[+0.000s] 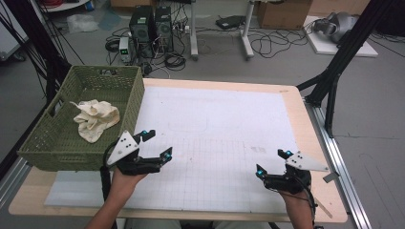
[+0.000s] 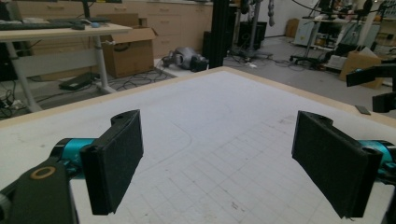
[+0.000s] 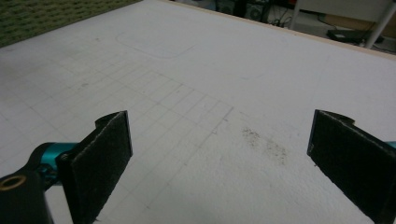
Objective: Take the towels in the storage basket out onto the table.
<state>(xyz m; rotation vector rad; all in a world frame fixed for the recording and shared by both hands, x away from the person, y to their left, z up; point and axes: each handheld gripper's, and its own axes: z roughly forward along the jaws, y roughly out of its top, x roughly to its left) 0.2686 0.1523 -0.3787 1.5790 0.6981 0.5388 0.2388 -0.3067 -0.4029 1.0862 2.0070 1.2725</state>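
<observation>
The left gripper [image 1: 159,143] sits at the near left of the table [image 1: 305,124], held in a hand [image 1: 125,183] just beside the front right corner of the basket [image 1: 47,143]. Its jaws stand wide apart and grip nothing; in the left gripper view the two black pads [image 2: 116,163] frame only bare mat [image 2: 219,140]. The right gripper [image 1: 273,162] sits at the near right of the table, well apart from the left one, with a grey plate [image 1: 305,162] on top. Its jaws also stand wide open and hold nothing; in the right gripper view the pads [image 3: 100,161] frame the gridded mat and a faint dark smudge [image 3: 264,142] on it. Both grippers hover low over the white mat, which covers most of the tabletop. Farther back on the left, the green woven basket rests on the table's left edge. A crumpled cream cloth [image 1: 95,119] lies inside the basket, near its middle, apart from both grippers. Beyond the table, cables [image 1: 267,43] and computer towers [image 1: 152,26] stand on the floor.
</observation>
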